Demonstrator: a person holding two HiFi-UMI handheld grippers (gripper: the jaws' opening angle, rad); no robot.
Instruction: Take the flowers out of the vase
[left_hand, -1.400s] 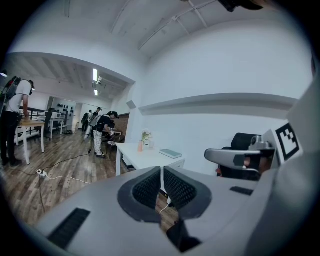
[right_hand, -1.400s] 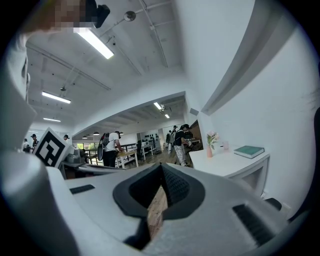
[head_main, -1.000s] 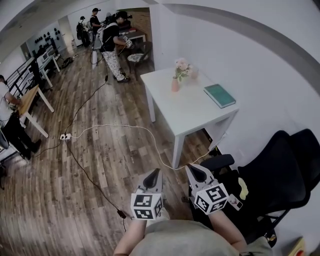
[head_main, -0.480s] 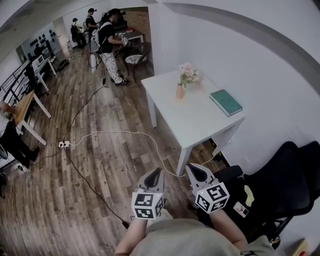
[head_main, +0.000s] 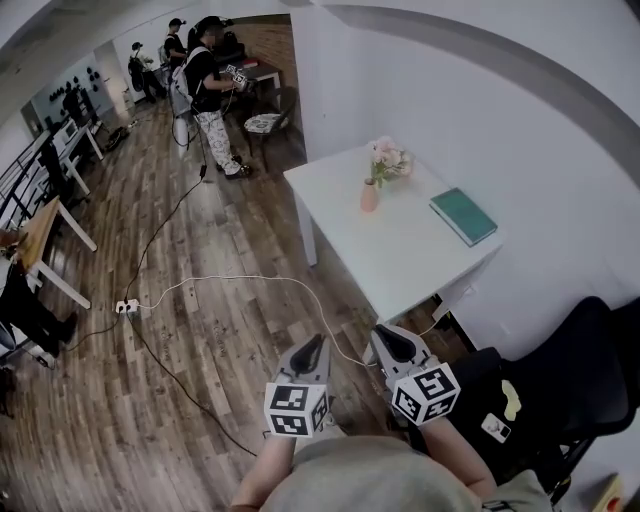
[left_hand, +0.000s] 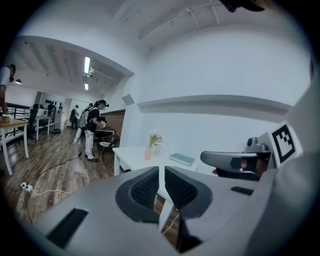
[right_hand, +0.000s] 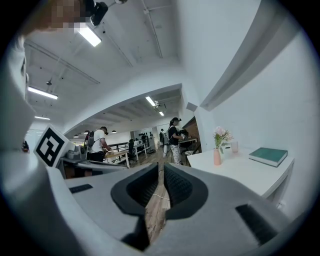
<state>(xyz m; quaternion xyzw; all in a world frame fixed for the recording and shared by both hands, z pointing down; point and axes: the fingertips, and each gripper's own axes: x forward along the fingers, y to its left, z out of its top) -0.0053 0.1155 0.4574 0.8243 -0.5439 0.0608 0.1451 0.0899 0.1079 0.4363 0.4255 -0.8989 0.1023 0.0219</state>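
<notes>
The left gripper (head_main: 311, 346) is being held at the lower middle of the head view with its jaws pressed almost together and empty. The right gripper (head_main: 386, 336) is being held just beside it, to the right. Its jaws have just been opening and are standing slightly apart, with only floor showing through the slim gap. Neither gripper is touching the table (head_main: 405, 262) or anything on it.

The flowers (head_main: 388, 158) are still standing in the pink vase (head_main: 369, 196), which is being seen upright at the far end of the white table, right of centre in the upper part of the head view and well apart from both grippers. A green book (head_main: 463, 216) is lying near the table's right edge, against the white wall (head_main: 480, 90). The wooden floor (head_main: 180, 350) is being crossed by a white cable (head_main: 230, 279) and a dark one. At the upper left, several people (head_main: 205, 70) are standing among other desks.

A black chair (head_main: 560, 390) is being cut off by the lower right edge of the frame. The hands are being hidden behind the grippers' marker cubes, and the stems inside the vase are too small to be made out.
</notes>
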